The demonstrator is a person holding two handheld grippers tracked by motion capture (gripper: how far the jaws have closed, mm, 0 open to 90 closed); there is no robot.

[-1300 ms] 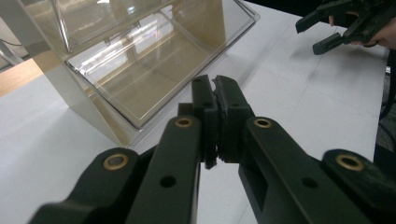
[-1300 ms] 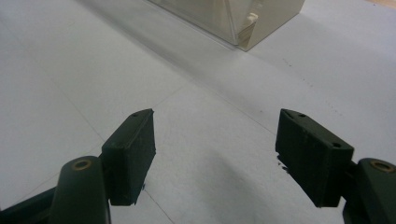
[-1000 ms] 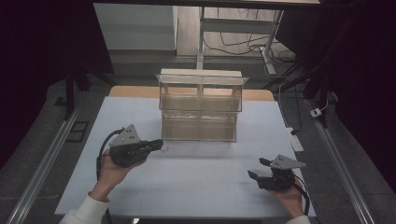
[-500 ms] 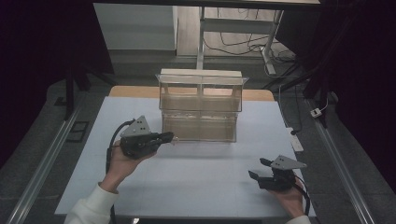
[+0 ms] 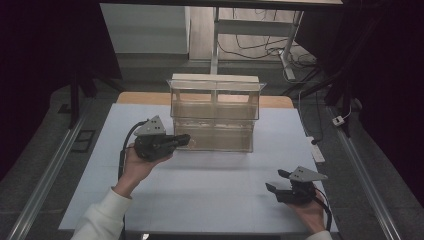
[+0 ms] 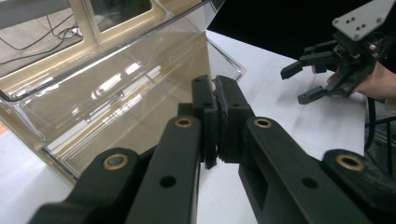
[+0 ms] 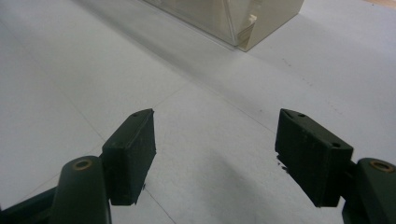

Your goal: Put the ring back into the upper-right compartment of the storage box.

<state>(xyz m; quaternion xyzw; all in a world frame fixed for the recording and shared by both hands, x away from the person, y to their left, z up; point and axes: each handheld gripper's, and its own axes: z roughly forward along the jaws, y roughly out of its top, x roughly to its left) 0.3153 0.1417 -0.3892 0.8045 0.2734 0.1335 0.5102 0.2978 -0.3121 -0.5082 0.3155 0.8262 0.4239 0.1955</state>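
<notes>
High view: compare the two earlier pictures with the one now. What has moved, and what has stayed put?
The left tongs, jaws shut on nothing, moved forward and rightward, up to the front left of the clear container. The right tongs stayed open near the table's right front; the container did not move.

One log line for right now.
left hand-held gripper: shut, at clear bin front | right hand-held gripper: open, empty, over mat
</notes>
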